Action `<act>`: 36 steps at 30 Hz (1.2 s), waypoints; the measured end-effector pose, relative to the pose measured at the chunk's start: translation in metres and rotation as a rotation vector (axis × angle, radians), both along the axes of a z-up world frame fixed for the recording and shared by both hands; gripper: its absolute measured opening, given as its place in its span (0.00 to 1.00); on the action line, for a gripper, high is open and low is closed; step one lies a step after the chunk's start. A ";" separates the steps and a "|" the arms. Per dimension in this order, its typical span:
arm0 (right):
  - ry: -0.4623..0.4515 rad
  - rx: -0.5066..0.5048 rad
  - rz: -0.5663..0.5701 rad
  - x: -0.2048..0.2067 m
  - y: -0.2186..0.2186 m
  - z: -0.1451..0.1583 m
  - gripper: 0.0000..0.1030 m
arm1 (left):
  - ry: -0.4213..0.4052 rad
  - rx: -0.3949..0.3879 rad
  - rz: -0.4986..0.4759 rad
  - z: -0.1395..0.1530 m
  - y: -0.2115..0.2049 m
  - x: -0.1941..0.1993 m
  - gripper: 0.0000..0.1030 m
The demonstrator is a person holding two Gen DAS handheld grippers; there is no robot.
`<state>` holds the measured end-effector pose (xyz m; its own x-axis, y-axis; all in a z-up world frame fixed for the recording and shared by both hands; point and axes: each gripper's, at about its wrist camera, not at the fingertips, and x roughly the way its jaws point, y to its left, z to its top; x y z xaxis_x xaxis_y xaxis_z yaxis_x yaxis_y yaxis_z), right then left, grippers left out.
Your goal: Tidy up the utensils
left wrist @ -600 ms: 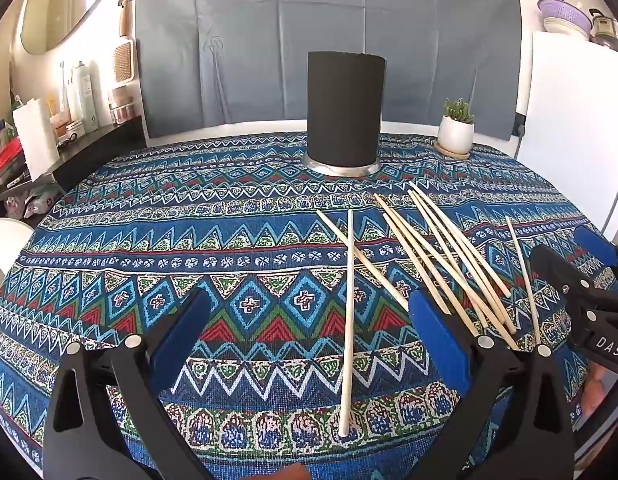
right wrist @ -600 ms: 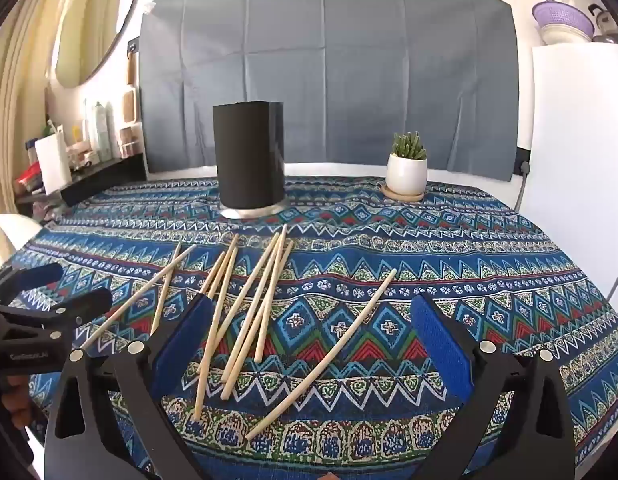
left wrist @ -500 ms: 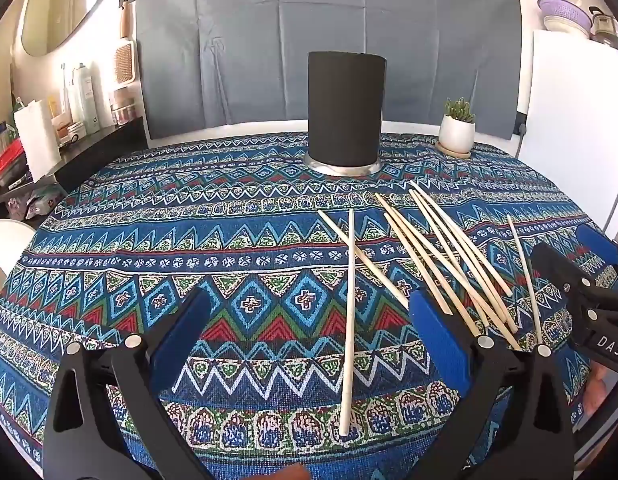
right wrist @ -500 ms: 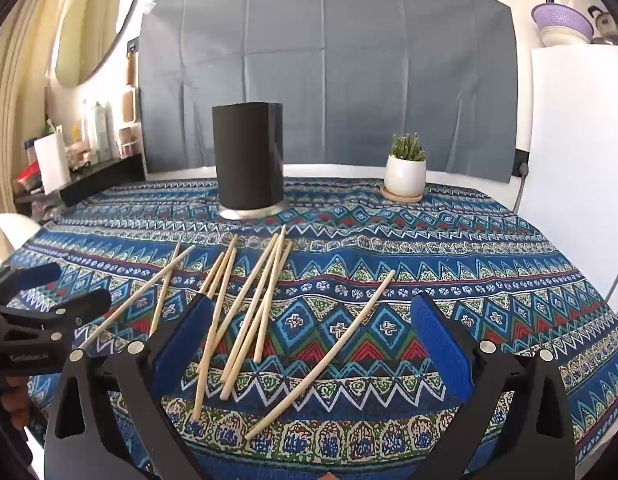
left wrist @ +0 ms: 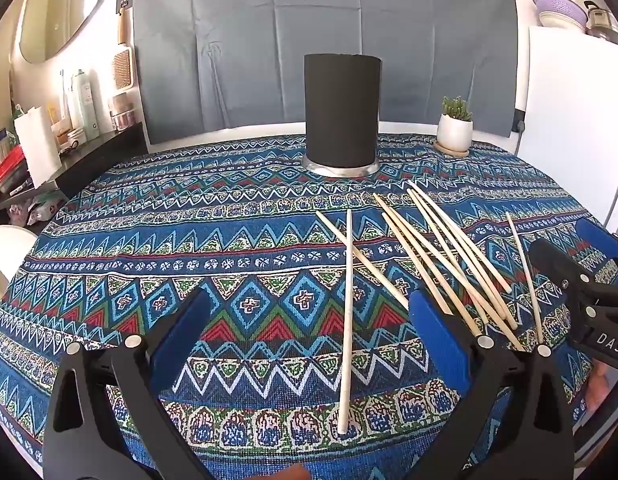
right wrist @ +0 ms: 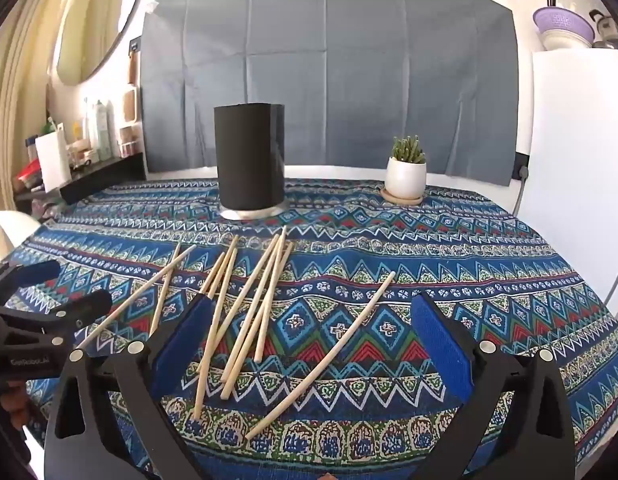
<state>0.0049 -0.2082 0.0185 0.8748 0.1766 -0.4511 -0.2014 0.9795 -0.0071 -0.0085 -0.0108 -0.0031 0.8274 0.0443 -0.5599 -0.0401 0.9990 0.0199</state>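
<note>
Black and upright, the cylindrical holder [left wrist: 341, 110] stood at the far middle of the counter [left wrist: 149, 240]; its inside could not be seen. Wooden chopsticks [right wrist: 245, 312] lay scattered flat on the patterned cloth between holder and near edge, some crossing. One chopstick [right wrist: 321, 360] lay alone, just right of the bunch. A small potted plant [right wrist: 406, 172] sat far right. Both the left gripper [left wrist: 309, 344] and the right gripper [right wrist: 309, 344] hovered near, fingers wide apart, holding nothing.

The left tool [left wrist: 309, 344] hovers wide open over wooden chopsticks [left wrist: 437, 256] before a black holder [left wrist: 341, 110].
</note>
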 end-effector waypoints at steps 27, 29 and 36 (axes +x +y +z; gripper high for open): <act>-0.011 -0.012 -0.002 -0.001 0.000 0.000 0.92 | -0.004 0.039 -0.018 0.003 -0.009 0.000 0.94; -0.015 -0.012 -0.003 -0.002 0.000 -0.001 0.92 | -0.004 0.038 -0.019 0.003 -0.009 0.001 0.94; -0.012 -0.015 -0.004 -0.001 0.001 -0.001 0.92 | -0.003 0.019 -0.028 0.003 -0.006 0.002 0.94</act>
<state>0.0035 -0.2075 0.0175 0.8809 0.1666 -0.4431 -0.1976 0.9800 -0.0245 -0.0069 -0.0172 0.0004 0.8303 0.0320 -0.5564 -0.0125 0.9992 0.0388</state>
